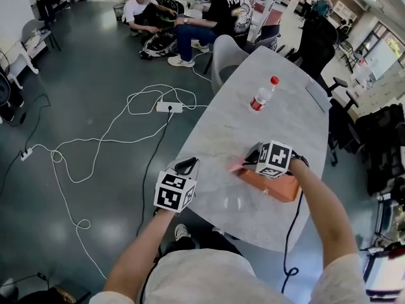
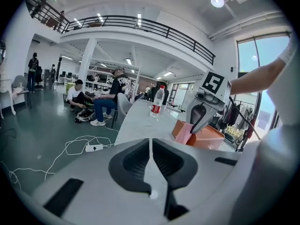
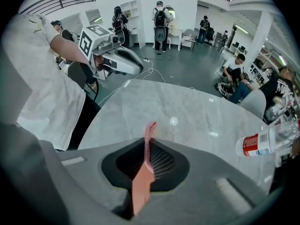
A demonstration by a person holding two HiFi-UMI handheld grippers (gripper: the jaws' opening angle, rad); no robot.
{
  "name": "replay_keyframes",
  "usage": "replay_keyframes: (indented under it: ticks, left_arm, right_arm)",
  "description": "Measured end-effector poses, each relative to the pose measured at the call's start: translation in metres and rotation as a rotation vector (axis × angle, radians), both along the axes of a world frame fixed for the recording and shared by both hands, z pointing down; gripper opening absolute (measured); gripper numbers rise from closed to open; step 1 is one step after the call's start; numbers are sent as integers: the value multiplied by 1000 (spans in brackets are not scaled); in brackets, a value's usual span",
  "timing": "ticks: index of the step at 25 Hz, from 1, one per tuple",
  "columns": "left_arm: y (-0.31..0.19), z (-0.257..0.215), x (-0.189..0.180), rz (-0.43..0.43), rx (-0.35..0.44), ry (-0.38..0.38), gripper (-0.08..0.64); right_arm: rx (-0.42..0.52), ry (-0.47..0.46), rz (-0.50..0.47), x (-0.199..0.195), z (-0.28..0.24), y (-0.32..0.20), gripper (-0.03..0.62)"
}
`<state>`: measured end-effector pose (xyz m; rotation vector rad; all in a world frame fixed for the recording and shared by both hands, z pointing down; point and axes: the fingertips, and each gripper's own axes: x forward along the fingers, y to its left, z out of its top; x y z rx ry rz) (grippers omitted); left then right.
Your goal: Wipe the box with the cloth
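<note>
An orange box [image 1: 278, 187] lies on the marble table [image 1: 240, 125] near its front right edge. A pink cloth [image 1: 235, 167] hangs at the box's left end, with my right gripper [image 1: 253, 157] shut on it. The right gripper view shows the cloth [image 3: 149, 135] pinched between the jaws [image 3: 149, 146]. From the left gripper view the box [image 2: 210, 137], the cloth [image 2: 183, 133] and the right gripper [image 2: 200, 118] appear together. My left gripper [image 1: 187, 165] hovers over the table's left edge, a little left of the cloth. Its jaws [image 2: 151, 144] are shut with nothing between them.
A plastic bottle with a red cap [image 1: 262, 95] lies mid-table, and a flat grey item [image 1: 316, 97] sits at the right edge. A grey chair [image 1: 226, 59] stands at the far end. White cables and a power strip [image 1: 169, 107] cross the floor at left. People sit beyond.
</note>
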<state>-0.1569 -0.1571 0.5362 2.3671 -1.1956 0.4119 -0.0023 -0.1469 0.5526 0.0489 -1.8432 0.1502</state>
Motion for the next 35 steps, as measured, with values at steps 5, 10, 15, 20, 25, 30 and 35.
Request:
replay_keyframes:
  ticks: [5, 10, 15, 20, 25, 30, 35]
  left_arm:
    - [9, -1, -5, -11, -6, 8, 26]
    - [17, -1, -4, -14, -6, 6, 26]
    - [26, -5, 0, -21, -4, 1, 26]
    - [37, -5, 4, -36, -4, -4, 26]
    - [51, -9, 10, -45, 3, -12, 26]
    - [64, -11, 14, -54, 3, -24, 26]
    - [73, -15, 24, -54, 4, -31, 26]
  right_arm:
    - [-7, -9, 1, -3, -3, 12, 15]
    - [-7, -35, 0, -9, -4, 23, 15]
    - [-4, -43, -26, -11, -6, 35, 15]
    - [-2, -55, -57, -12, -6, 49, 15]
    - [3, -71, -68, -8, -7, 64, 15]
    - [17, -126, -58, -8, -13, 77, 15]
    - [59, -234, 1, -4, -26, 91, 15]
